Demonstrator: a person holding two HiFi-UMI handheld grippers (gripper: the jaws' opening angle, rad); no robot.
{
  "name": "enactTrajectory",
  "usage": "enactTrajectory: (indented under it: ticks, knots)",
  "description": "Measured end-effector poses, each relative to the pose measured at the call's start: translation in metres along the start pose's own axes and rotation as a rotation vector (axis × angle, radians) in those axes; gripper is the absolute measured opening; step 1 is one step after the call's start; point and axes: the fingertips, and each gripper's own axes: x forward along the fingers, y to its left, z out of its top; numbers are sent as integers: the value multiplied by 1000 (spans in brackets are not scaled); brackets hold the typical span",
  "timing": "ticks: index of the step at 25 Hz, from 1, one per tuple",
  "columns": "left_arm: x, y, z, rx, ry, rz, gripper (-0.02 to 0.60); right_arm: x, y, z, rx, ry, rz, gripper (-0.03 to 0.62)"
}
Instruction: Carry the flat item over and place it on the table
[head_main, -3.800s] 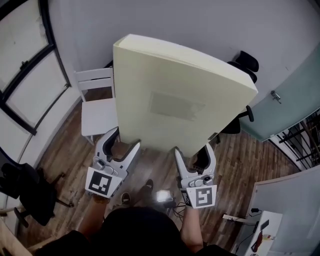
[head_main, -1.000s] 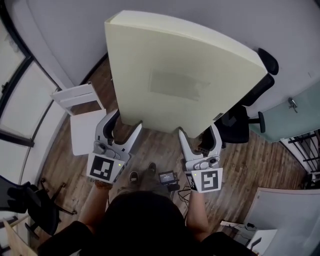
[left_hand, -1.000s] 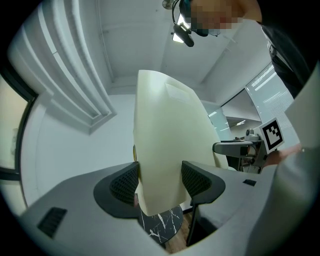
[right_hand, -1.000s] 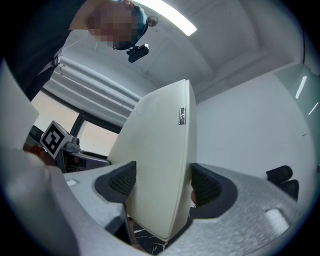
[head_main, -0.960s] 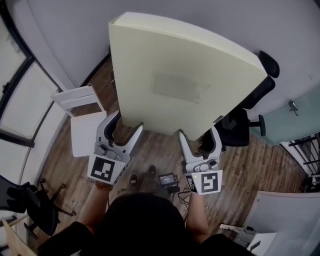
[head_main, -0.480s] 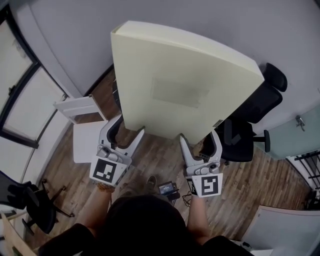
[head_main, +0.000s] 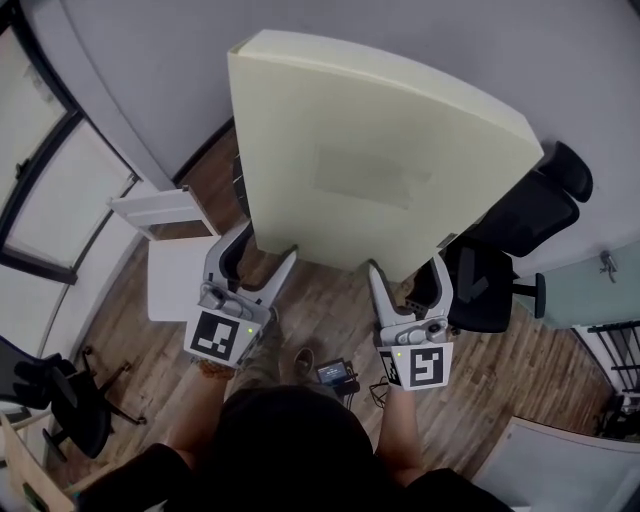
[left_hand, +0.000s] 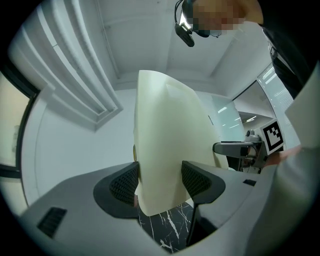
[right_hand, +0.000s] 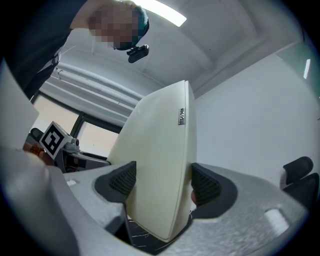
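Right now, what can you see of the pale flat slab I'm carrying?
The slab is a thick, cream, foam-like rectangular panel with rounded corners. A faint greyish rectangle shows on its broad face, and a small tag sits on its narrow edge. It is held up on edge above the wood floor. The left hand-held gripper and the right hand-held gripper each clamp across its lower edge.

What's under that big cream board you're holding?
Wooden floor shows below the board, with a black chair and white chair peeking out beside it. The rest is covered.
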Motion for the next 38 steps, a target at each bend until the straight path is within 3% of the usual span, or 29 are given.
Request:
enactTrajectory:
  ticks: [9, 21, 27, 38]
  knots:
    - [32, 92, -4, -44, -40, -58, 273, 91, 24, -13, -22, 35, -54, 342]
    - [85, 134, -27, -107, -19, -126, 273, 142, 11, -39, -60, 93, -111, 342]
    - [137, 143, -37, -94, 10, -107, 273, 177, -29, -61, -38, 87, -91, 342]
    - [254, 156, -44, -51, 44, 16, 273, 257, -131, -101, 24, 39, 6, 342]
